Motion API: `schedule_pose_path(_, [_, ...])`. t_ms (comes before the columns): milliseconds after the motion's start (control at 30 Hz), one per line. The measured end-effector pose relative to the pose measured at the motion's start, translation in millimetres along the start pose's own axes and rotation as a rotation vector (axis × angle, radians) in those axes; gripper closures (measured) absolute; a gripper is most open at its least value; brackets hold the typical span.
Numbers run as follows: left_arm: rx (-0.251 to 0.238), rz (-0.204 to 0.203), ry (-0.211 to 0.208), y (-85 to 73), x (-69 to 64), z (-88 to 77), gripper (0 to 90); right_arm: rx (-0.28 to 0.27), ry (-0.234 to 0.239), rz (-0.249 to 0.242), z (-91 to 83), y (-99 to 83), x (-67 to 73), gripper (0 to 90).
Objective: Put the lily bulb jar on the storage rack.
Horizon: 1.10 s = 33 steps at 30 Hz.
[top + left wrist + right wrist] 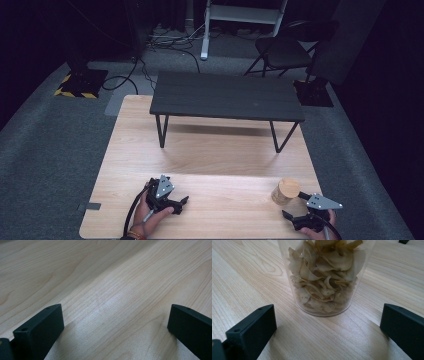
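Wooden table [210, 150], dark carpet around. Jar [285, 191] of pale dried flakes stands upright at lower right, straight ahead of the right gripper [300, 220], jaws wide and empty. Left gripper [172, 202], lower left, also wide over bare wood, lies farther off.

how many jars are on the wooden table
1. The clear jar with a wooden lid, filled with pale dried flakes, stands near the table's front right corner, just ahead of the open right gripper.
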<state>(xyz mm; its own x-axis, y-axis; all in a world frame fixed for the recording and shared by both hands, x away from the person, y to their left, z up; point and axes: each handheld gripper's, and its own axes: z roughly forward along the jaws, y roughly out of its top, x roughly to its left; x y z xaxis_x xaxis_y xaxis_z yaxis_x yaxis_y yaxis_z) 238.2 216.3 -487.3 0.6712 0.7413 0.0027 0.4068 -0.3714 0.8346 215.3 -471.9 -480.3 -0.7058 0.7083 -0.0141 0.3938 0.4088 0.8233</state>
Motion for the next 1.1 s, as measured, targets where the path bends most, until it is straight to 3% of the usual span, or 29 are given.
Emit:
schedule_pose_path(600, [0.0, -0.001, 0.004, 0.5, -0.8, 0.6, 0.5, 0.004, 0.002, 0.002, -0.1, 1.2, -0.9, 0.0])
schedule_pose_path(767, [0.0, -0.001, 0.004, 0.5, -0.8, 0.6, 0.5, 0.017, -0.011, 0.033, 0.1, 7.6, -1.4, 0.3])
schedule_pose_path(933, [0.0, -0.001, 0.004, 0.6, -0.8, 0.6, 0.5, -0.03, 0.0, 0.05, -4.9, 9.3, -3.9, 0.3])
schedule_pose_path(1100, [0.0, -0.001, 0.004, 0.6, -0.8, 0.6, 0.5, -0.019, 0.004, -0.003, -1.7, 39.8, -2.9, 0.3])
